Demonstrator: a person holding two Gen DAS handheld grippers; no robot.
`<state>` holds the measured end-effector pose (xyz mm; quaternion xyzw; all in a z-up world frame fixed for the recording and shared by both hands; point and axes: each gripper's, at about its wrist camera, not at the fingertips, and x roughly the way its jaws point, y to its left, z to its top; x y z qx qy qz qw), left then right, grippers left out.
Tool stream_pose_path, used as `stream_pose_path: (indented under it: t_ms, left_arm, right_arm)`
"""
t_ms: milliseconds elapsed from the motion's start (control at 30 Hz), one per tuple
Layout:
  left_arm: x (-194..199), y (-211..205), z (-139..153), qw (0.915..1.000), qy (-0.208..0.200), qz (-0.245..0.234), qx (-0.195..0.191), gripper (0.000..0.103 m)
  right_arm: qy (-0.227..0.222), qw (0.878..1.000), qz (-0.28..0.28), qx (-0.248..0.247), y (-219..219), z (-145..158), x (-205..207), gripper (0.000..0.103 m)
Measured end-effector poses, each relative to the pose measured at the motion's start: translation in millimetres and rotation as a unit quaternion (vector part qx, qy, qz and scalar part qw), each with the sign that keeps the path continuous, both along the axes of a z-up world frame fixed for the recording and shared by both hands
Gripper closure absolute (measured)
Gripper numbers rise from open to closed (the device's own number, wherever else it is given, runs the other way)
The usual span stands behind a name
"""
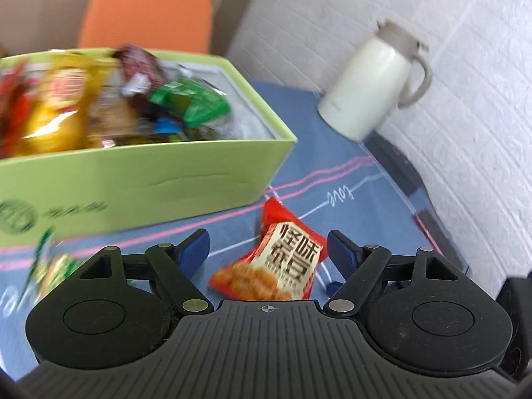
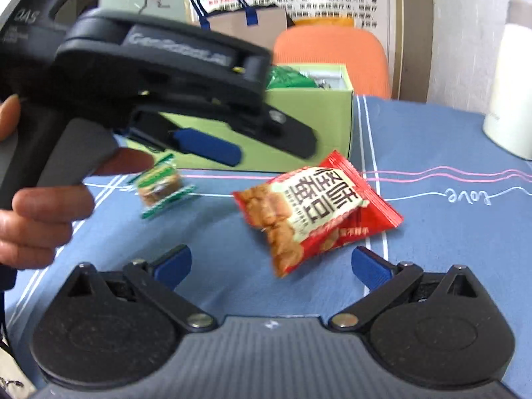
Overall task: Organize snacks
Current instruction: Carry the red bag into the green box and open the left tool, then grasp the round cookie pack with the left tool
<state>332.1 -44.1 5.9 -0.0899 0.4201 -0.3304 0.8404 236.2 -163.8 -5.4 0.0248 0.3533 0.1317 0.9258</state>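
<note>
Your left gripper point(image 1: 268, 246) is spread wide, nothing in it, straddling the red foil snack packet with the beige label point(image 1: 277, 262). In the left wrist view the packet sits low centre, right between the blue pads point(image 1: 196, 244), long axis running up the frame and leaning slightly right, top corner pointing at the box.

Your right gripper point(image 2: 272, 262) is also wide and empty. In its view the same packet point(image 2: 316, 212) lies just ahead, right of centre, long axis diagonal. Left is nearer, I'd say; take it with left.

A small green-edged clear wrapper with a brown biscuit point(image 2: 159, 184) lies mid-left, near your left hand point(image 2: 43, 206).

Surface: blue cloth with pink and white lines point(image 2: 432, 232), flat.

Beyond: light green cardboard box point(image 1: 139, 179), full of packets. Cream jug point(image 1: 369, 83) upper right, orange chair point(image 1: 146, 10) top.
</note>
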Motion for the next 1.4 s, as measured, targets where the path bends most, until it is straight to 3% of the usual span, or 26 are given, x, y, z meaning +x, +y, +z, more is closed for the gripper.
stream_pose_path:
  t_ms: [67,133,200,233,400,533,633,733,867,967,1067,1133,1233,1400]
  left_arm:
    - [16,-15,-13,0.9991,0.023,-0.031,0.016,0.048]
    - [23,-24,-28,0.9964,0.057,-0.054,0.031,0.073]
    - [14,-16,-29,0.9972,0.054,-0.049,0.017,0.078]
    - [6,-11,-27,0.9980,0.046,-0.041,0.014,0.083]
    - [-28,14,-12,0.9987,0.044,0.006,-0.027,0.084]
    - [-31,33,33,0.9982,-0.008,0.034,-0.048,0.084]
    - [-6,44,68,0.9962,-0.047,0.056,-0.047,0.084]
    - [32,54,87,0.9932,-0.072,0.088,-0.025,0.083]
    - [92,70,87,0.9898,-0.060,0.128,0.010,0.084]
    - [121,91,75,0.9868,-0.033,0.157,0.026,0.087]
    - [127,117,57,0.9853,-0.013,0.168,0.031,0.081]
    - [127,128,48,0.9843,-0.012,0.174,0.022,0.062]
    - [114,134,54,0.9822,-0.050,0.180,0.021,0.040]
    - [68,144,74,0.9782,-0.106,0.178,-0.009,0.028]
  right_arm:
    - [0.006,1.000,0.002,-0.007,2,-5,15,0.001]
    - [-0.004,0.999,0.027,-0.030,8,-3,16,0.006]
    - [-0.023,0.998,0.039,-0.048,12,-1,5,0.018]
    - [-0.030,0.998,0.042,-0.039,10,0,-2,0.019]
    - [-0.067,0.996,0.057,-0.033,25,26,-27,0.020]
    - [-0.127,0.988,0.079,-0.038,26,65,-15,0.019]
    - [-0.155,0.982,0.101,-0.049,32,91,24,0.019]
    - [-0.149,0.980,0.124,-0.044,39,105,79,0.018]
    - [-0.103,0.982,0.155,-0.033,54,103,160,0.019]
    - [-0.078,0.980,0.182,-0.024,80,98,190,0.019]
    - [-0.072,0.976,0.201,-0.035,93,87,183,0.018]
    - [-0.091,0.975,0.194,-0.053,95,87,185,0.015]
    - [-0.126,0.977,0.164,-0.055,81,90,156,0.011]
    - [-0.171,0.976,0.128,-0.047,41,94,91,0.010]
